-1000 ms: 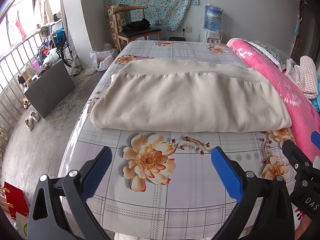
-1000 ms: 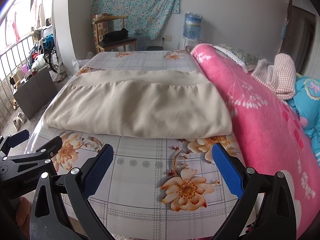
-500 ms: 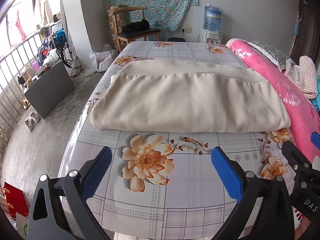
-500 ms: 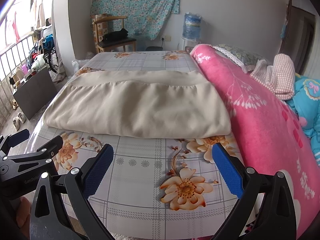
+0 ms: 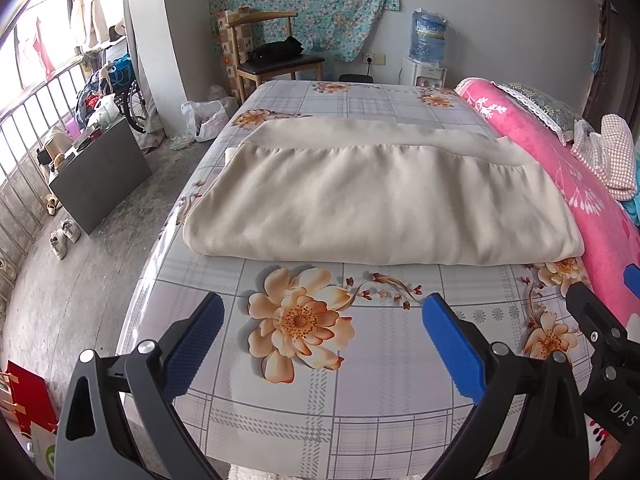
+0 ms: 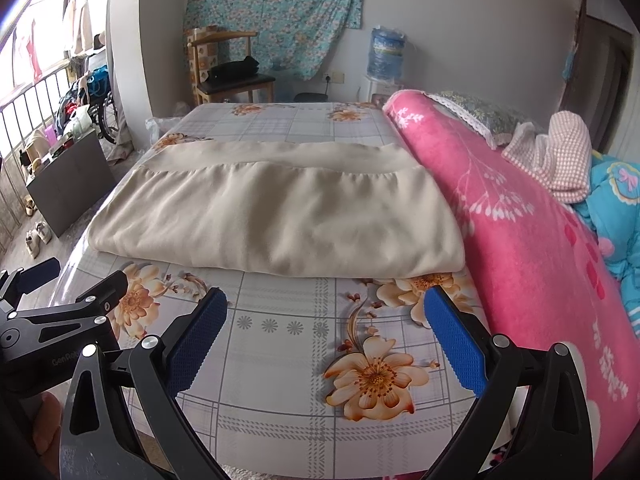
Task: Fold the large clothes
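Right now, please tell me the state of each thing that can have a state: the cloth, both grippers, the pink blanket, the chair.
Beige cloth: folded, lying flat on the bed, not held.
Left gripper: open, empty, above the bed.
Right gripper: open, empty, above the bed.
Pink blanket: bunched along the cloth's right edge.
Chair: upright, a black thing on the seat.

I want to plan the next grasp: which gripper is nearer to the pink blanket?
Right. The right gripper hovers open over the bed beside the pink blanket, its right finger almost at its edge. The left gripper, also open, is farther left.
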`<state>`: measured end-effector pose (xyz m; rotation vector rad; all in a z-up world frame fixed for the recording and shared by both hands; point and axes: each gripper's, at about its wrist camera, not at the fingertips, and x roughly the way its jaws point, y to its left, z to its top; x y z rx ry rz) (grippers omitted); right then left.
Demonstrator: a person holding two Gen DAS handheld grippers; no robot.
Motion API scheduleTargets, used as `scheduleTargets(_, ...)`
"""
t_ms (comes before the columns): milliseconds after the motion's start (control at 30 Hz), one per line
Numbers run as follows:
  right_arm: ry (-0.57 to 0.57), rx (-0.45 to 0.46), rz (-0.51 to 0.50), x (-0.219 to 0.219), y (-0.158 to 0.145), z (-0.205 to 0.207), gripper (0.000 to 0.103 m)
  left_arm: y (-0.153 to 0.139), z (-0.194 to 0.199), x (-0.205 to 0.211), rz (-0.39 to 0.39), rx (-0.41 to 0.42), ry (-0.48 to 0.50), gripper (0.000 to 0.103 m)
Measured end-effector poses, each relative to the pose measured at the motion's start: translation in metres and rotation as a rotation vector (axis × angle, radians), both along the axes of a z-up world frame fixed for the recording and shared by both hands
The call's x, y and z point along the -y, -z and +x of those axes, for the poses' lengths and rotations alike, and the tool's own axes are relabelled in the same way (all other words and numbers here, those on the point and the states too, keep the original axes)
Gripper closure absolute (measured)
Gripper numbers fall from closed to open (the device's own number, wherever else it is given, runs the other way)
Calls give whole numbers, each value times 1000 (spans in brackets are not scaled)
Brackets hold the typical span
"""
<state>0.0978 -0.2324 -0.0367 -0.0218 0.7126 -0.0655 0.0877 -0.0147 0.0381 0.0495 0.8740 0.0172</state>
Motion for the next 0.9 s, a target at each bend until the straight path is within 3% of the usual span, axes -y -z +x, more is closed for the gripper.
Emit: scheduleTargets(900,1,2,-3,-1,-2,-1,8,0,0,-2,5,0,-4,5)
